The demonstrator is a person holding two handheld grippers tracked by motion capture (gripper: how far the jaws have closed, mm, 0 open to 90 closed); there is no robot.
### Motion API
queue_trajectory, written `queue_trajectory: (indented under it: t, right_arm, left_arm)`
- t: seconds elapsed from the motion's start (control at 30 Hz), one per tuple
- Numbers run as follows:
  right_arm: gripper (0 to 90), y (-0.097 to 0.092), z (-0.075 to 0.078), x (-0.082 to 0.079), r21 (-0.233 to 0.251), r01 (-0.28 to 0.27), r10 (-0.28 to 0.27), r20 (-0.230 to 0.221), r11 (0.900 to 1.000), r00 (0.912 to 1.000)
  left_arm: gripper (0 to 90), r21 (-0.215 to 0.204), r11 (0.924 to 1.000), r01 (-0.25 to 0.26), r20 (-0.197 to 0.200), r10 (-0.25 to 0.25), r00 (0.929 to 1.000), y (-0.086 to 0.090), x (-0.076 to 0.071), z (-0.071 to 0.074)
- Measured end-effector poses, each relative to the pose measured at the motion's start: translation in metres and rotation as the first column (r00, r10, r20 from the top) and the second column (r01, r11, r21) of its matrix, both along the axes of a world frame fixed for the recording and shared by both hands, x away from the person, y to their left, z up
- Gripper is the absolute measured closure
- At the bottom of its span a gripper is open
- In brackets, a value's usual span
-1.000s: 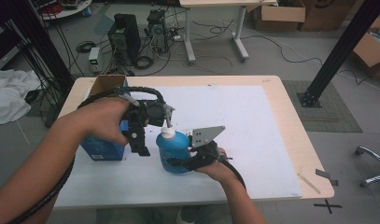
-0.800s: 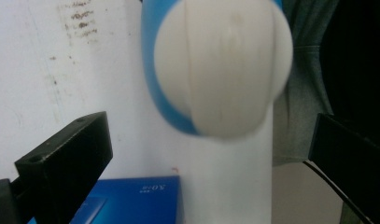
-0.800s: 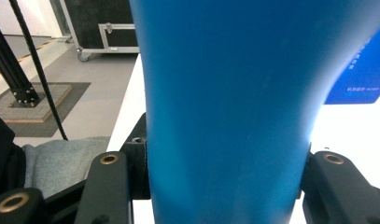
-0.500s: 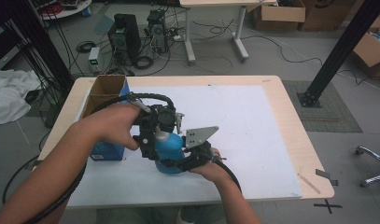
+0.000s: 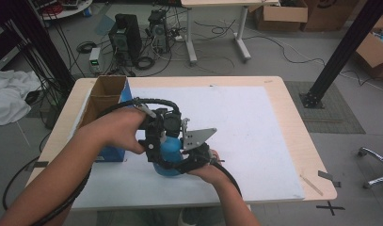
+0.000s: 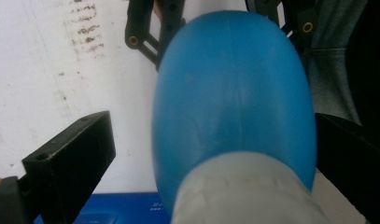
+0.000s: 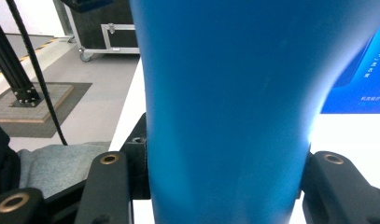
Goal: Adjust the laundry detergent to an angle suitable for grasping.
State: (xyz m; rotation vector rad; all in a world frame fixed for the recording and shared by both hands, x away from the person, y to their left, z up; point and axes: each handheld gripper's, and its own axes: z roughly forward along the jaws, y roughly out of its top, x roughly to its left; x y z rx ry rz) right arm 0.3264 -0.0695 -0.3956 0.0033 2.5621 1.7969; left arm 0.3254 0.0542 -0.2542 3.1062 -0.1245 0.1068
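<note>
From above, the rounded blue plastic bottle (image 5: 166,153) with a pale neck stands upright on the white sheet over the wooden desk (image 5: 292,141), just beside an open cardboard box with a blue side (image 5: 104,101). The right tongs (image 5: 179,162) hold it low on its body while the left tongs (image 5: 156,136) come in over its top; from here I cannot tell their spread. The left gripper view looks down the bottle's length (image 6: 234,98): the left tongs (image 6: 211,149) stand open, with the left jaw clearly off the plastic and the right jaw close by the shoulder. It also shows the whitish neck (image 6: 243,191), the sensible place to take hold. The right gripper view shows the right tongs (image 7: 225,172) clamped against both sides of the smooth blue wall (image 7: 234,93). I would judge the bottle light, slightly yielding and slippery, so squeeze it gently.
</note>
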Motion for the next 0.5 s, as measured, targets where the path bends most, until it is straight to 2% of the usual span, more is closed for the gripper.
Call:
queue_trajectory:
  t: [0.07,0.33,0.5]
  right_arm:
    - [45.8,-0.0001,-0.0002,0.0001,0.005,0.001,-0.001,-0.001,1.0,1.0]
    - [45.9,-0.0014,0.0001,0.0,0.009,0.006,-0.006,-0.01,0.9999,0.9999]
    - [45.9,-0.0014,0.0,0.0007,0.014,0.006,-0.006,-0.007,0.9999,1.0]
  left_arm:
    - [4.5,0.0,1.0,0.002,0.008,-0.002,1.0,-0.001,-0.0003,0.0002]
    - [11.1,0.012,0.9999,0.008,-0.003,-0.008,1.0,-0.0031,-0.0005,-0.0019]
    - [14.6,0.015,0.9999,0.006,0.004,-0.006,1.0,-0.004,-0.0005,-0.0026]
